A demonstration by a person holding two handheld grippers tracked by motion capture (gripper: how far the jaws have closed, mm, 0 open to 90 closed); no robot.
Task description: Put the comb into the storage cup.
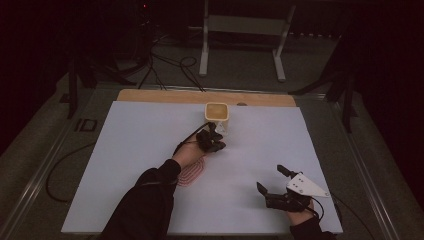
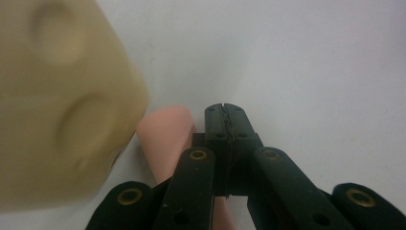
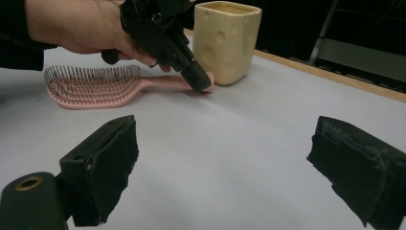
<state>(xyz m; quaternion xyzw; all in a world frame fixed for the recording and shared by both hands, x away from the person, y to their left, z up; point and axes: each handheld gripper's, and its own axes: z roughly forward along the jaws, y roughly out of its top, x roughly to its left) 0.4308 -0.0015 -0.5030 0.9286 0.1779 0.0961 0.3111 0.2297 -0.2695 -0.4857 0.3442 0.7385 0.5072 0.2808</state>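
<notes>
Two tongs work over a white tabletop (image 1: 125, 165) in the high view: the left tongs (image 1: 212, 137) sit just before a cream square cup (image 1: 217, 114) near the far edge, while the right tongs (image 1: 272, 180) hover well apart from it, toward the near right corner, with their jaws spread wide. Under the left hand (image 1: 187, 152) and forearm, behind the left tongs, the ribbed head of a pink hairbrush (image 1: 192, 172) peeks out. From the left gripper view, the left tongs (image 2: 226, 117) have their jaws pressed together, tips meeting on the white surface; the brush's pink handle (image 2: 165, 139) lies just beside them, running under their left jaw, and whether they pinch it cannot be told from here. The cup (image 2: 62, 100) looms blurred on that same side, close by. In the right gripper view, the right tongs (image 3: 222, 163) stand open with bare tabletop between their pads. Beyond them, the left tongs (image 3: 198, 81) point down onto the end of the hairbrush (image 3: 95, 86) handle, touching it right beside the dimpled cup (image 3: 230, 40).
</notes>
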